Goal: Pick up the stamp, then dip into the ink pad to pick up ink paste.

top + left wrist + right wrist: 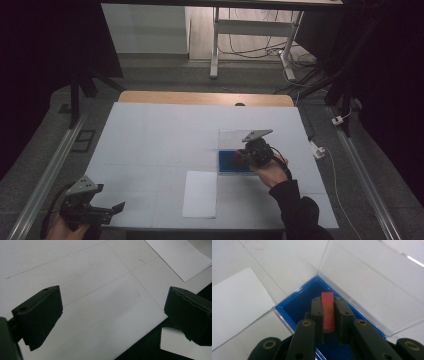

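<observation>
red is the colour of the small flat block (328, 311) that is clamped between the two black jaws of the right gripper (328, 307), in the centre of the right gripper view. the block is held upright over the blue tray (294, 302) of a box whose clear lid (372, 287) is laid open flat toward the upper right of the frame. in the high view the right gripper (248, 154) is seen right of centre, at the blue tray (227, 162), with a sheet of white paper (200, 194) lying just below and left of it. the left gripper (114, 210) is held at the lower left corner, its jaws wide apart with nothing between them, over the white table (160, 135).
</observation>
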Available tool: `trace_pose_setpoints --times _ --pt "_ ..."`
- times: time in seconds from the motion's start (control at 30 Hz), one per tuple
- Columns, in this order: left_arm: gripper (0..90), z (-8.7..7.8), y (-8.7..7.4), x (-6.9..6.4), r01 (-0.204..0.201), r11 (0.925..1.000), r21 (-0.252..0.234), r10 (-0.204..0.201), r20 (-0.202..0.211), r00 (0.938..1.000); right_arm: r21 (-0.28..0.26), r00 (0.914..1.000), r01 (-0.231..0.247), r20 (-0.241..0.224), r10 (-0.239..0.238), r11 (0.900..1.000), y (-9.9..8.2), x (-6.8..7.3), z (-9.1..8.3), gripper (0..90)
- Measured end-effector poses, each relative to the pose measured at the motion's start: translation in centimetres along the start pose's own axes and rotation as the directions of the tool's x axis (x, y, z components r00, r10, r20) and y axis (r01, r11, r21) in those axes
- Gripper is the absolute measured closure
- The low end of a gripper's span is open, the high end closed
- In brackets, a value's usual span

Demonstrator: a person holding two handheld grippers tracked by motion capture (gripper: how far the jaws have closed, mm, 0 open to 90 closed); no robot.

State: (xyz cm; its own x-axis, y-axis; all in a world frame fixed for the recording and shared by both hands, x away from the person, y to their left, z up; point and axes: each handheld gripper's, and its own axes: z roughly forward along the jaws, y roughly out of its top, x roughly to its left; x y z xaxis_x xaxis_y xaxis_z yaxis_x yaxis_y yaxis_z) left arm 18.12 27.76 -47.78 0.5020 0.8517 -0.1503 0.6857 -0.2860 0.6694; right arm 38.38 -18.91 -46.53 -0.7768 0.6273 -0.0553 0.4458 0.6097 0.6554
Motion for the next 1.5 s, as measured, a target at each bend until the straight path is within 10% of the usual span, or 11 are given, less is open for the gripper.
trace_pose_setpoints --times 0.5,1.5 --pt "2.1 0.0 0.0 0.0 -0.001 1.0 -0.002 0.001 0.001 1.0 -0.055 0.9998 -0.022 0.001 0.022 0.9982 0.4 -0.3 -1.8 79.4" --pt "2.1 0.0 0.0 -0.1 -0.007 1.0 -0.001 0.007 -0.001 1.0 0.001 0.9998 -0.02 0.005 0.02 0.9998 -0.1 -0.3 0.2 79.4"
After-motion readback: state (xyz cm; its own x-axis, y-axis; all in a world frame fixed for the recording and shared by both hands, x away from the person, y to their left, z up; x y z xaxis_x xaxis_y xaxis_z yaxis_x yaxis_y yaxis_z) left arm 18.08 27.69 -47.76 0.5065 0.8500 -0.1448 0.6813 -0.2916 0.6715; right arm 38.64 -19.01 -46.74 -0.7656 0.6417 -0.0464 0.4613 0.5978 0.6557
